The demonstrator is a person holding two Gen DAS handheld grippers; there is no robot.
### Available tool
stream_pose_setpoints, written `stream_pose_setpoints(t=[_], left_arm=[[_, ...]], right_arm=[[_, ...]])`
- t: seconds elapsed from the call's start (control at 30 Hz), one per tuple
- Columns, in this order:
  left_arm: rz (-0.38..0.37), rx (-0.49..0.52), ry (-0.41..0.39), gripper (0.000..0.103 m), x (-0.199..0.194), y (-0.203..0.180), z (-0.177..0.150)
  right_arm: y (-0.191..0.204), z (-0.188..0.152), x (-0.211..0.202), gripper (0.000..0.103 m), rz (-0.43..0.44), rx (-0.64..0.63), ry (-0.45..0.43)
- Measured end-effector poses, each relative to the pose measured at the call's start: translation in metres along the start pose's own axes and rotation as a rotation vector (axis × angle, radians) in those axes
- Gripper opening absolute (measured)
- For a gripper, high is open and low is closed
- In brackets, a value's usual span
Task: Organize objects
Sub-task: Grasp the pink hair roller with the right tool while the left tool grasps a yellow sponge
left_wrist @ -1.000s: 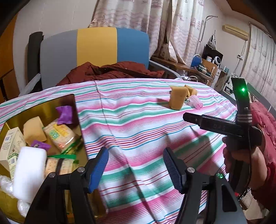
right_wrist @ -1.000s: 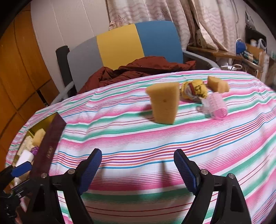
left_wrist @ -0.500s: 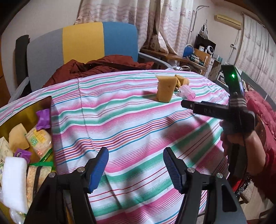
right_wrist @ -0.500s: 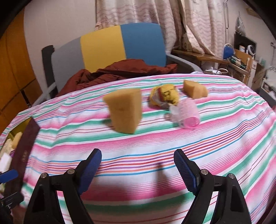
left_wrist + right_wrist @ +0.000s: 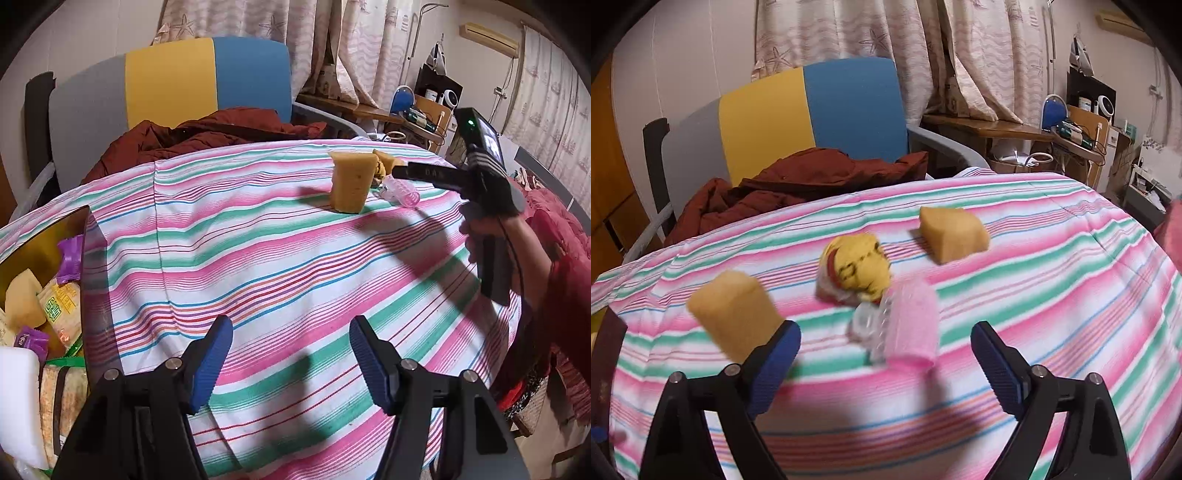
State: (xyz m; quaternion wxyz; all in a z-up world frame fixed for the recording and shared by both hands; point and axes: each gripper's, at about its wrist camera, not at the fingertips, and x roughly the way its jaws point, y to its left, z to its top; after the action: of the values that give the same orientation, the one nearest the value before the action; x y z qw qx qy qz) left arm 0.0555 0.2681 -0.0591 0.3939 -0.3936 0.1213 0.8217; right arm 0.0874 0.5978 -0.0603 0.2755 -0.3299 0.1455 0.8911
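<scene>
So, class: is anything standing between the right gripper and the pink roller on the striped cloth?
Nothing visible does. The right gripper, its jaws opening and empty, faces the pink roller with only bare striped cloth between. The tall sponge stands beside its left finger, off the path.

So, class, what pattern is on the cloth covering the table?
The tablecloth has pink, green and white stripes with thin blue and red lines; the left wrist view shows it best.

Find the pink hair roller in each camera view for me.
Left wrist: pink hair roller upper right, just right of the upright sponge.
Right wrist: pink hair roller centre, ahead of the opening, empty right gripper.
Shared landmark: chair.
</scene>
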Motion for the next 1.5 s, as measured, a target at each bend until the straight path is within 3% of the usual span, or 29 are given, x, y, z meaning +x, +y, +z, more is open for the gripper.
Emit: stream_pose_setpoints(t=[0.2, 0.43, 0.53, 0.6, 0.63, 0.93, 1.13, 1.37, 1.5], left_arm=[[-0.008, 0.011, 0.003, 0.067, 0.005, -0.004, 0.003], [-0.021, 0.025, 0.003, 0.067, 0.017, -0.013, 0.018], [-0.035, 0.031, -0.002, 0.068, 0.023, -0.02, 0.026], [-0.04, 0.034, 0.001, 0.084, 0.029, -0.024, 0.03], [-0.039, 0.034, 0.006, 0.086, 0.033, -0.026, 0.034], [-0.091, 0.0, 0.05, 0.086, 0.081, -0.046, 0.079], [-0.107, 0.023, 0.002, 0.086, 0.102, -0.065, 0.124], [-0.062, 0.047, -0.022, 0.086, 0.125, -0.075, 0.165], [-0.04, 0.055, -0.039, 0.063, 0.128, -0.062, 0.158]], right_arm=[[-0.004, 0.005, 0.032, 0.098, -0.004, -0.025, 0.062], [0.002, 0.002, 0.055, 0.065, 0.005, -0.047, 0.12], [0.001, 0.0, 0.053, 0.064, 0.001, -0.042, 0.11], [-0.002, -0.003, 0.051, 0.064, 0.0, -0.023, 0.109], [-0.003, -0.005, 0.048, 0.064, -0.006, -0.012, 0.109], [-0.002, -0.03, 0.013, 0.064, -0.073, 0.005, 0.047], [-0.018, -0.036, 0.006, 0.064, -0.116, 0.101, 0.02], [-0.017, -0.037, 0.008, 0.064, -0.145, 0.104, 0.013], [-0.015, -0.037, 0.009, 0.064, -0.154, 0.086, 0.011]])
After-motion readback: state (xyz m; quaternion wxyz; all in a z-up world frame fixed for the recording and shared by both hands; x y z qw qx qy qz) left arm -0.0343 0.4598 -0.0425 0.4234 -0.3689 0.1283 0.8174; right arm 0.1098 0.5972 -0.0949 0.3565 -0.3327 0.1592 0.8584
